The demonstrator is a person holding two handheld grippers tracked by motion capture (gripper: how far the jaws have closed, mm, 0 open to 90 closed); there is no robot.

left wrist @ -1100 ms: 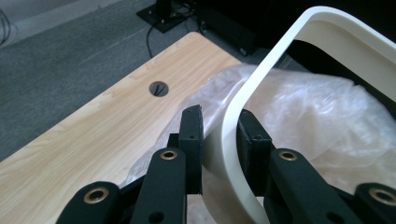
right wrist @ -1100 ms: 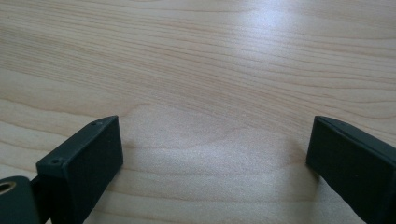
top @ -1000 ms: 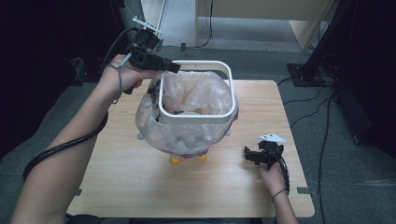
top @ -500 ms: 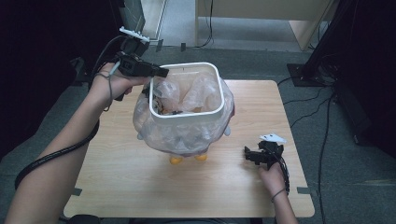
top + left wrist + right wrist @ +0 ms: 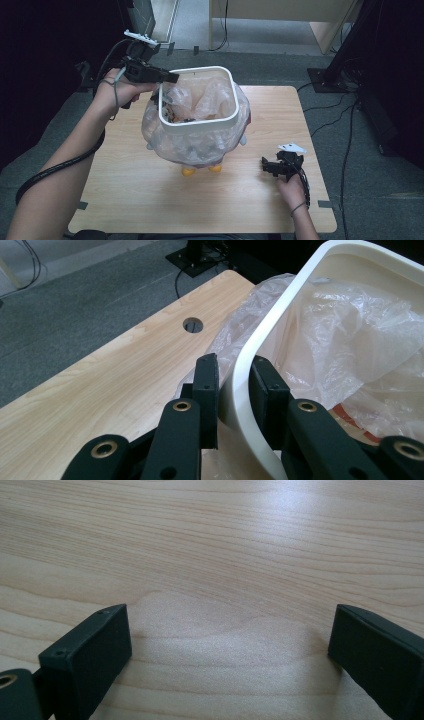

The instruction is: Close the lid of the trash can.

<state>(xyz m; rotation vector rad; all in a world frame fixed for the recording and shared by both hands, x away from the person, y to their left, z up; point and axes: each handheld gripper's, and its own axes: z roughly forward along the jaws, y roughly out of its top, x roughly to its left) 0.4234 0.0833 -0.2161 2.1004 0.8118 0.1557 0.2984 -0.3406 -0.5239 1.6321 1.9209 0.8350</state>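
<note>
Above the pale wooden table (image 5: 150,200), the left tongs (image 5: 234,385) pinch the rim of the white plastic bin (image 5: 197,122) lined with a clear bag, lifting it, while the right tongs (image 5: 227,650) rest spread.

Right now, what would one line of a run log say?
left gripper: jaws shut on white bin rim | plastic bag: draped outside bin | right gripper: jaws open, over table
</note>
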